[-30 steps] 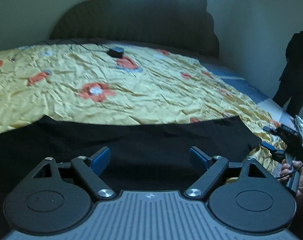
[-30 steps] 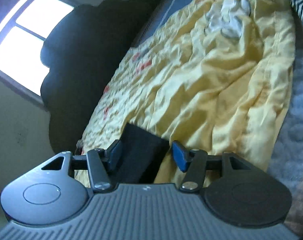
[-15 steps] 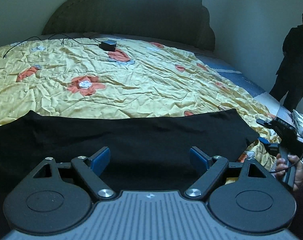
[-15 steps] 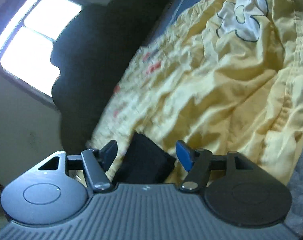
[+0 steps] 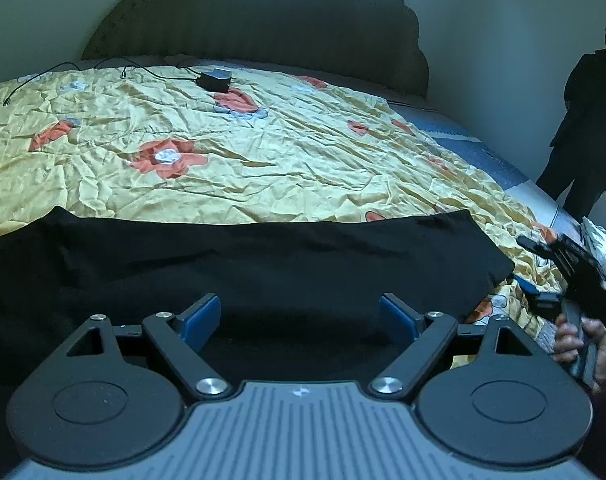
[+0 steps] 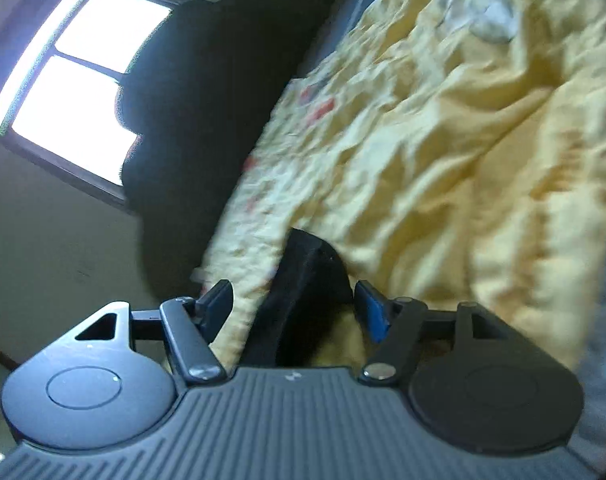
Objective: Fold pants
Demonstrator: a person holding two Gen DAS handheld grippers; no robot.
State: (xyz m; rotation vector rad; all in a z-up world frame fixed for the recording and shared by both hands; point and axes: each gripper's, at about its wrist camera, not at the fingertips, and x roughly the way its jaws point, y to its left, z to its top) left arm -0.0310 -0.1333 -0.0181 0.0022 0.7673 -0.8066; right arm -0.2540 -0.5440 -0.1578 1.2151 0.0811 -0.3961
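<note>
Pants (image 5: 239, 264) cut off leftward

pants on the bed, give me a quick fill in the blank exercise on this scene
1. The pants spread on the bedspread are ____ in colour.
2. The left claw has its jaws ____.
3. The dark adapter lies near the ____ of the bed.
4. The bedspread's flowers are ____.

Missing words: black; open; headboard; orange

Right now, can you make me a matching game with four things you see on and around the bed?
Things:
1. pants
2. bedspread
3. charger
4. man

Places or colours:
A. standing by the wall
B. yellow with orange flowers
C. black, spread flat at the near edge
D. far up the bed, near the headboard

Pairs: 1-C, 2-B, 3-D, 4-A
</note>
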